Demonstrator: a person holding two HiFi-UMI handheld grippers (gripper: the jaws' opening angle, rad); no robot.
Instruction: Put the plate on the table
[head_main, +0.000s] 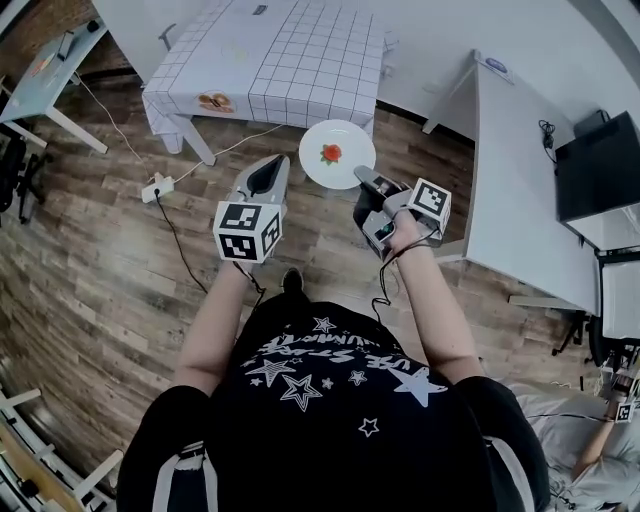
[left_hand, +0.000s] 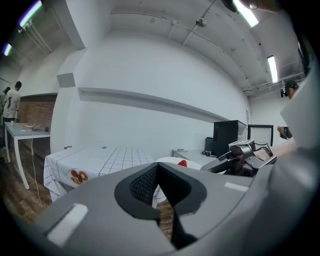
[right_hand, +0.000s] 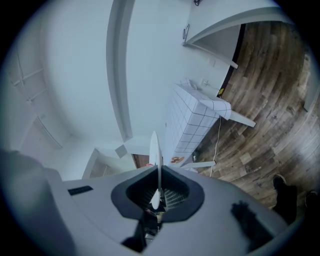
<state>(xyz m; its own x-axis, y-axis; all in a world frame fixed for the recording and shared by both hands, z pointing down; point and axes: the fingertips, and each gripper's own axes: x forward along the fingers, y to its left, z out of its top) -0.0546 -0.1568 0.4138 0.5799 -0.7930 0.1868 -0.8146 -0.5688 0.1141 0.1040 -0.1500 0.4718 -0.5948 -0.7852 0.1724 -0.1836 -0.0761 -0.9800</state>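
Standing on a wooden floor (head_main: 90, 260), a person holds a white plate (head_main: 337, 153) out in front. Its near rim is pinched between the almost closed jaws of the right gripper (head_main: 366, 178). The plate carries a small red item (head_main: 331, 153) at its centre. It hangs level in the air above the floor, just short of the table (head_main: 300, 50) with the white grid cloth, and does not touch it. The left gripper (head_main: 268, 178) points the same way just beside the plate, its jaws pressed together with nothing between them. In the right gripper view the plate (right_hand: 155, 145) shows as a thin white sliver rising from between the jaws. A second white table (head_main: 510, 180) stands to the person's right, and a power strip (head_main: 158, 187) lies on the floor to the left.
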